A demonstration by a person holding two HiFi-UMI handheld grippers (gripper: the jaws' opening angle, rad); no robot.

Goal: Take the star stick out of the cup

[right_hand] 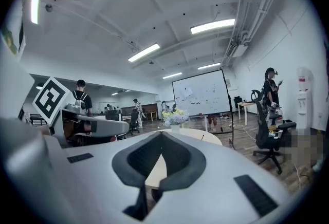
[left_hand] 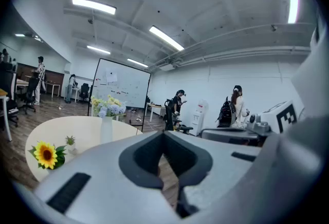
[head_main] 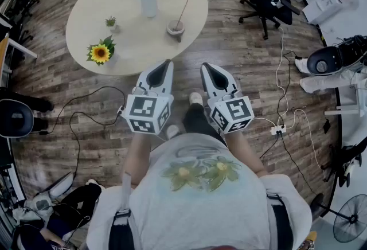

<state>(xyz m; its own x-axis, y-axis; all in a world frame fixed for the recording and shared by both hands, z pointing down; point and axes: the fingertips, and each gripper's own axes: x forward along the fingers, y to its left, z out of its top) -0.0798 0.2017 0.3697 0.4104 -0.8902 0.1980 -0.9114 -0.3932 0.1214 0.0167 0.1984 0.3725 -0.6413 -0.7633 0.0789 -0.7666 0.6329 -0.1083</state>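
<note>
The left gripper (head_main: 165, 65) and right gripper (head_main: 206, 66) are hovering, jaws together, empty; the cup (head_main: 176, 28) holding the star stick (head_main: 183, 9) is standing at twelve o'clock.

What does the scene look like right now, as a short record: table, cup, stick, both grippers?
table: oval, pale, ahead of both grippers
cup: upright on the table's right part
stick: in the cup, leaning; star too small to tell
vase: holds flowers, left of the cup, apart from it
sunflower: at the table's near left edge
left gripper: shut, empty, short of the cup
right gripper: shut, empty, short of the cup
task: stick not yet taken out
</note>
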